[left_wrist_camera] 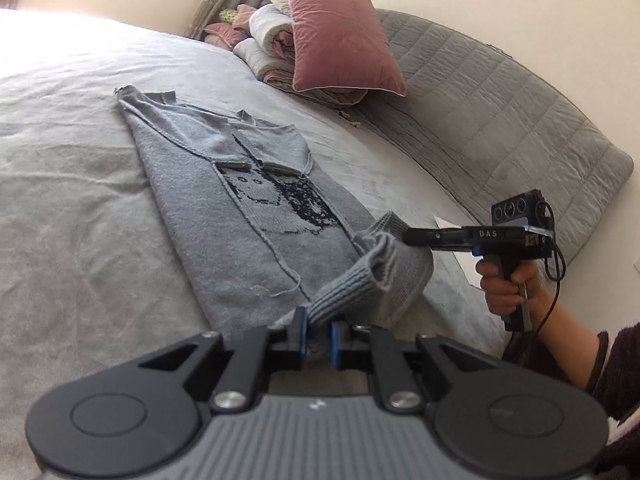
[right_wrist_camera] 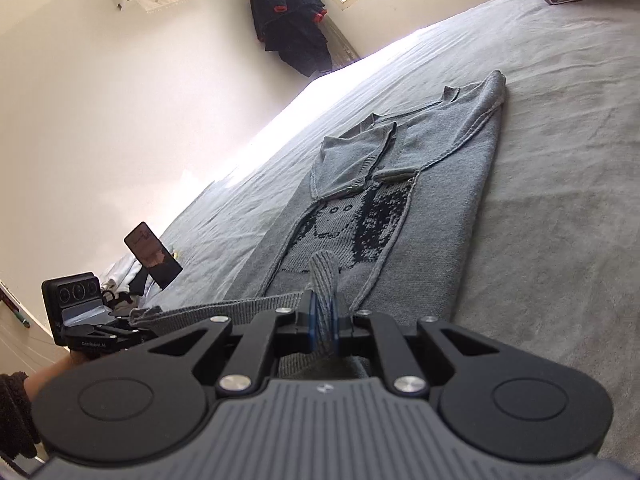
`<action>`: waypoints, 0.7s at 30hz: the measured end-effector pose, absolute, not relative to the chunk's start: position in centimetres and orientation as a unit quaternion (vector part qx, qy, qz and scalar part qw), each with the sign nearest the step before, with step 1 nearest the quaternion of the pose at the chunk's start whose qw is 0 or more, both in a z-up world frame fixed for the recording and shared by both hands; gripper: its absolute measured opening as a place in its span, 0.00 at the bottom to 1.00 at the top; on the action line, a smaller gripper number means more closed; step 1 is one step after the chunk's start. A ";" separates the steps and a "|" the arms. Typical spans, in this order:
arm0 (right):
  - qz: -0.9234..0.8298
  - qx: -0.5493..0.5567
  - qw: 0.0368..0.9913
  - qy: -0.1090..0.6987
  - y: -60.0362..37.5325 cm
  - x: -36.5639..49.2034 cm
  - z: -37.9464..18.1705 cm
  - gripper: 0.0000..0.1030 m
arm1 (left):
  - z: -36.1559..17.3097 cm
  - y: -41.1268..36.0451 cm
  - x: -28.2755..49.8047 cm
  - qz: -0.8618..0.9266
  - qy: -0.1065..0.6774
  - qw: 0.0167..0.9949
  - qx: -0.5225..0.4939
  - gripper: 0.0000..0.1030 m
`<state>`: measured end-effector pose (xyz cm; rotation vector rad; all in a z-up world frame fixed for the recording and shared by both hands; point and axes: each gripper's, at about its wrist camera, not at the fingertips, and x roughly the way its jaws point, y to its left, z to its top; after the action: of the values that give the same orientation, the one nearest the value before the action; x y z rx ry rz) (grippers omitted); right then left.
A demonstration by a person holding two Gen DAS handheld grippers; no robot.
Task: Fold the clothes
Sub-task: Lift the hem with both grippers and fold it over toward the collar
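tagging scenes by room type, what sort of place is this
Most likely a home bedroom. A grey sweater lies on a wide bed with a grey sheet, a pink pillow leans on folded quilts at the wall, and a dark garment hangs beside a window.

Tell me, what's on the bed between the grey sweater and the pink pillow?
Nothing: the left wrist view shows only bare grey bedsheet between the sweater and the pink pillow.

Matt knitted grey sweater (left_wrist_camera: 248,216), wrinkled cloth bedsheet (left_wrist_camera: 80,208)
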<state>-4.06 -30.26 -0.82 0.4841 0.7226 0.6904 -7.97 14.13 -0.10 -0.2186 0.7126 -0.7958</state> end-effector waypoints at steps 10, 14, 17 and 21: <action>0.274 0.289 0.832 0.387 -31.6 -2.7 -2.5 0.18 | -1.6 15.7 -3.5 -0.288 0.368 0.842 -0.268 0.43; 0.275 0.295 0.831 0.383 -31.6 -2.9 -2.6 0.20 | -2.4 15.2 -3.0 -0.271 0.372 0.849 -0.262 0.43; 0.277 0.290 0.831 0.386 -31.2 -3.0 -2.9 0.20 | -3.0 14.9 -2.7 -0.267 0.374 0.847 -0.266 0.40; 0.275 0.279 0.837 0.382 -30.3 -3.2 -3.3 0.20 | -3.5 14.8 -2.0 -0.252 0.368 0.849 -0.283 0.10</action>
<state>-3.25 -30.29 -3.31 0.5904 0.8086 0.5825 -2.02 14.83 -3.53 -0.5958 0.7765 -0.5317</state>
